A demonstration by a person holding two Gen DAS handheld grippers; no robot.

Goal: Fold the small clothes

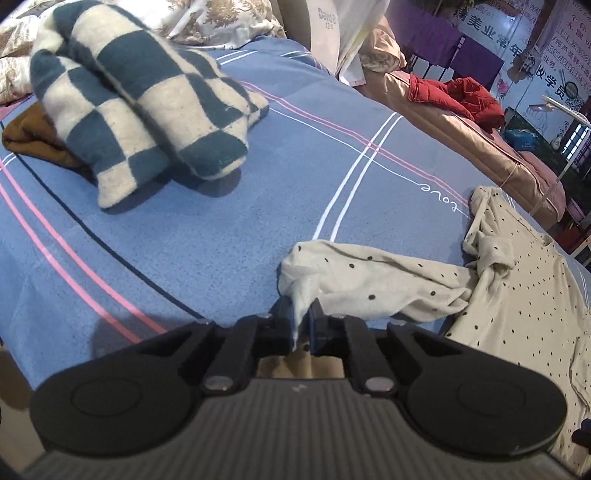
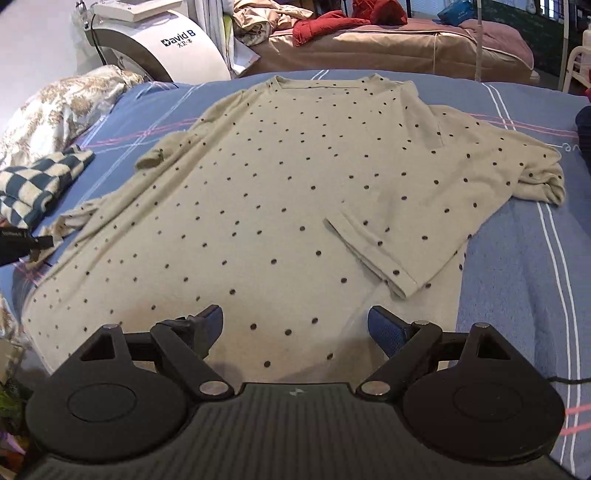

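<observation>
Left wrist view first: the left gripper (image 1: 301,317) is pinched tight on a bunched bit of the cream polka-dot top (image 1: 517,295), looks like the end of a sleeve, with the cloth squeezed between the two blue pads (image 1: 317,325) and a little tail of fabric poking down behind them. From there the sleeve runs off to the right, a bit crumpled and raised off the bed, and joins the body of the top, which lies flat along the right edge of the view. Everything sits on a blue bedsheet (image 1: 221,229) with pink, white and dark stripes and a small "love" script (image 1: 439,195) near the top's far corner. Further back on the left there's a folded blue-and-cream checkered garment (image 1: 147,99) resting partly on something brown (image 1: 33,136), well apart from the top. Over in the right wrist view, the right gripper (image 2: 296,326) is spread wide with nothing between its fingers, hanging just over the near hem of the same top (image 2: 280,192); can't tell whether it actually touches the fabric. The top is spread out flat with the neckline at the far end, and the right-hand sleeve is folded in across the body. The left gripper's black body pokes in at the left edge by the other sleeve. Beyond the bed there's a white "David B" machine (image 2: 159,40) and a red jacket (image 2: 332,18) on another bed.
</observation>
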